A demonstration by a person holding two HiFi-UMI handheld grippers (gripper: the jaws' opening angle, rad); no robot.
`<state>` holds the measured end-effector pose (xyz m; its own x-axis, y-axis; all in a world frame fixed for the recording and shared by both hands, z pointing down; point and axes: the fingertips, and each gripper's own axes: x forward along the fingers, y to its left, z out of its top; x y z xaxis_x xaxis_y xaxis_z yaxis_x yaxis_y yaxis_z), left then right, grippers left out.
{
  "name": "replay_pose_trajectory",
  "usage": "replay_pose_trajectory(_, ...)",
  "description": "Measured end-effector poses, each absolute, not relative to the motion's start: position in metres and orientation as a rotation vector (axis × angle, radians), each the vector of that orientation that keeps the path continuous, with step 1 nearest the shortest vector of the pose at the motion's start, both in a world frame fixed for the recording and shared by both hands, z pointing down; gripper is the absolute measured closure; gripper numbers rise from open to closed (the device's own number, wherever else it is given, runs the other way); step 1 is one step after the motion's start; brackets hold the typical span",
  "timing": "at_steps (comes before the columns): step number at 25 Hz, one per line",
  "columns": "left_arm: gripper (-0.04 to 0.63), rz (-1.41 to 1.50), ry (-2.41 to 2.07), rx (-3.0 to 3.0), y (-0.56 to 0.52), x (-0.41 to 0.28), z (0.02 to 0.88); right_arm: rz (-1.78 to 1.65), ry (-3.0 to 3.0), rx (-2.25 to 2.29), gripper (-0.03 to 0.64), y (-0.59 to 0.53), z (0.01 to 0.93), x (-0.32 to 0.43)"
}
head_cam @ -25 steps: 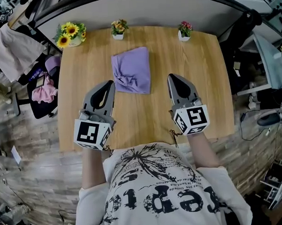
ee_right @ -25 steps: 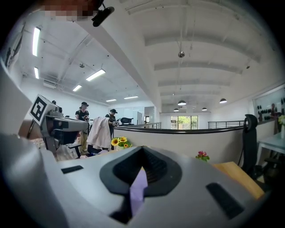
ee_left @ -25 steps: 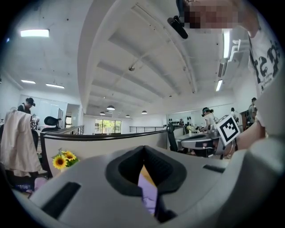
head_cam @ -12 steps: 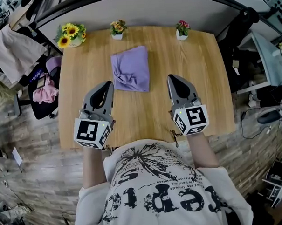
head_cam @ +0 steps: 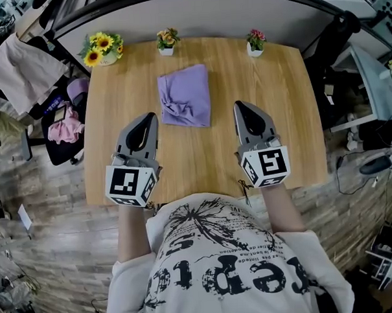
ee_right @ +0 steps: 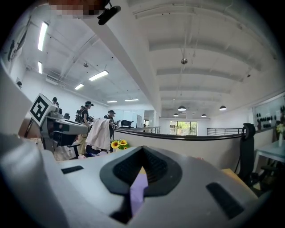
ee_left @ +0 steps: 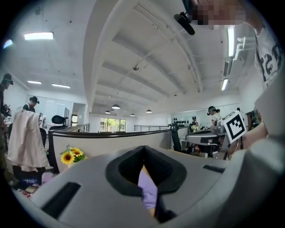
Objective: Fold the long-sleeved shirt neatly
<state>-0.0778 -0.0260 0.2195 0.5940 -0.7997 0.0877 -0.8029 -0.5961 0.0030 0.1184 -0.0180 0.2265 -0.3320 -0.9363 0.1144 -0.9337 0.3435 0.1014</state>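
Long-sleeved shirt [head_cam: 183,97] is folded into a purple, roughly rectangular bundle on the wooden table [head_cam: 286,136], in the far half, slightly toward 9 o'clock of centre. There are bunched creases on its near-left part

Left gripper [head_cam: 150,117]: jaws together, nothing in them, over the table's near half, tips pointing 12 o'clock. Shirt is at about 1 o'clock from the tips, near but not touching

Right gripper [head_cam: 240,107]: jaws also pressed together, empty, tips pointing 12 o'clock. Shirt is at roughly 10 o'clock from the tips, with bare wood between

Shirt's near edge is about level with both sets of tips, and the bundle sits between the two grippers

In both gripper views a sliver of purple shows through the slot behind the closed tips. That's fabric on the table beyond, not clamped

Table's 12 o'clock edge: sunflowers [head_cam: 102,48] at 11, small yellow-flower pot [head_cam: 166,41] at 12, pink-flower pot [head_cam: 256,42] at 1
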Motion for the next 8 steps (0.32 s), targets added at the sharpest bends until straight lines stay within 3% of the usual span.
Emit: replay_pose_trajectory(8,0.591,0.091,-1.430,2.743,-0.0229,-0.0824,0.2157,-0.031,-2.462,1.704,0.623,-0.0140,0.2274,0.1128)
